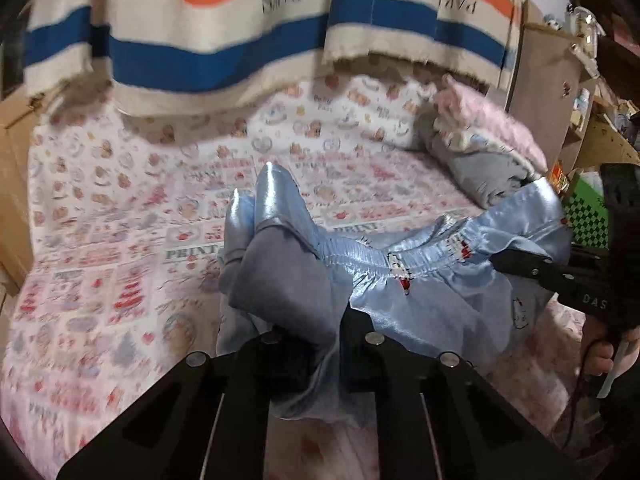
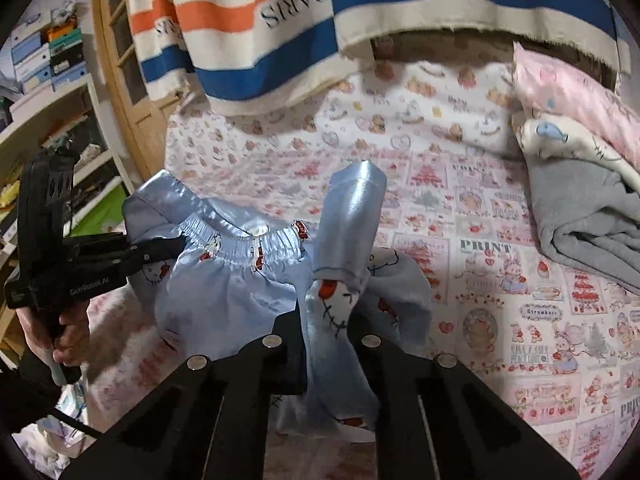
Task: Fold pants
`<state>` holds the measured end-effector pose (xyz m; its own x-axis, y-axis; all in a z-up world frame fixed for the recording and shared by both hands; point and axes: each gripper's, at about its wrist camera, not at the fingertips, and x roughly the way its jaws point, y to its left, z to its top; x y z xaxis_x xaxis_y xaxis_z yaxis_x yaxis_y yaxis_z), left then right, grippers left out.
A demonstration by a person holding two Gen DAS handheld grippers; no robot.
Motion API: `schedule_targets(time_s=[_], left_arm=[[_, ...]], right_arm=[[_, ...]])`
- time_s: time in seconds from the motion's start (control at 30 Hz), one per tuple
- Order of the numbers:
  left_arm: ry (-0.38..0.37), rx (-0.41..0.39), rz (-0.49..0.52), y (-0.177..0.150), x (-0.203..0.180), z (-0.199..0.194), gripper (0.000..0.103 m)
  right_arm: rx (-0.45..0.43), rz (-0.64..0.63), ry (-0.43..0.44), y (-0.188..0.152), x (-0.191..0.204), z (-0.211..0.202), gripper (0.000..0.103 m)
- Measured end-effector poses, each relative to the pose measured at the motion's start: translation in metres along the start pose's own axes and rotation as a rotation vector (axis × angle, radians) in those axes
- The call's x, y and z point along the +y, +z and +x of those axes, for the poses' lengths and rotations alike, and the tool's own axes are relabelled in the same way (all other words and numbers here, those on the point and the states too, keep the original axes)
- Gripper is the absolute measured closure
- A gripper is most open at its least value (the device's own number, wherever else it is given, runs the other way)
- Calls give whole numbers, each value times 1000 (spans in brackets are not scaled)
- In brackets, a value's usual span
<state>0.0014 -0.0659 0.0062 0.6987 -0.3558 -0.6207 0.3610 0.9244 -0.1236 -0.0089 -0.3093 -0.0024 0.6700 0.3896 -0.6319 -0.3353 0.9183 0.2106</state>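
Light blue satin pants (image 1: 420, 300) with cartoon prints and an elastic waistband (image 2: 240, 250) hang bunched just above the bed. In the left wrist view my left gripper (image 1: 332, 344) is shut on the cloth near one end of the waistband. The right gripper (image 1: 502, 264) shows there at the right, clamped on the other end. In the right wrist view my right gripper (image 2: 328, 332) is shut on a printed fold of the pants (image 2: 240, 292). The left gripper (image 2: 176, 246) bites the waistband at the left. A pant leg (image 2: 356, 200) sticks up between them.
The bed (image 1: 100, 240) has a pink printed sheet (image 2: 500, 280). A striped orange, blue and cream cloth (image 2: 280, 20) hangs over its far side. Folded grey clothing (image 2: 580, 220) and a pink pillow (image 2: 568, 84) lie at the far right. Shelves (image 2: 52, 112) stand left of the bed.
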Motion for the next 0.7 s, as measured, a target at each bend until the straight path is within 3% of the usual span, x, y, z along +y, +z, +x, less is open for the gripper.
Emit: schedule_targets(time_s=[0.1,0.23,0.33,0.37,0.4,0.43,0.5,0.57,0.7], left_arm=[[39,-25,-11,-20,-9,-23,93],[75,24,-23,-47,-12,-19,89],[106,27,-29,-54,-9,-15,66],[118,23,-34,-54,-6,-15,51],[121,9,-36,-56,-4,-17,44],[127,-1,-37,-56,-2,-17,42],[159,4,-38,-55,3,-13,35],[159,23,-27,-54,5,-7,29],[147,43,-28,-55,8,-8,28]], right_arm=[[11,-31,21,-10,11,-16,94],[52,-32,11,-27,17,-14,94],[63,-24,-35,-36,15,-7,88],[60,-12,-45,-39,12,-6,78],[48,3,-55,-40,10,-7,68],[35,31,-66,-43,6,-8,63],[3,85,-106,-46,-2,-12,37],[-14,95,-138,-48,-5,-13,31],[15,95,-153,-53,-10,-9,31]])
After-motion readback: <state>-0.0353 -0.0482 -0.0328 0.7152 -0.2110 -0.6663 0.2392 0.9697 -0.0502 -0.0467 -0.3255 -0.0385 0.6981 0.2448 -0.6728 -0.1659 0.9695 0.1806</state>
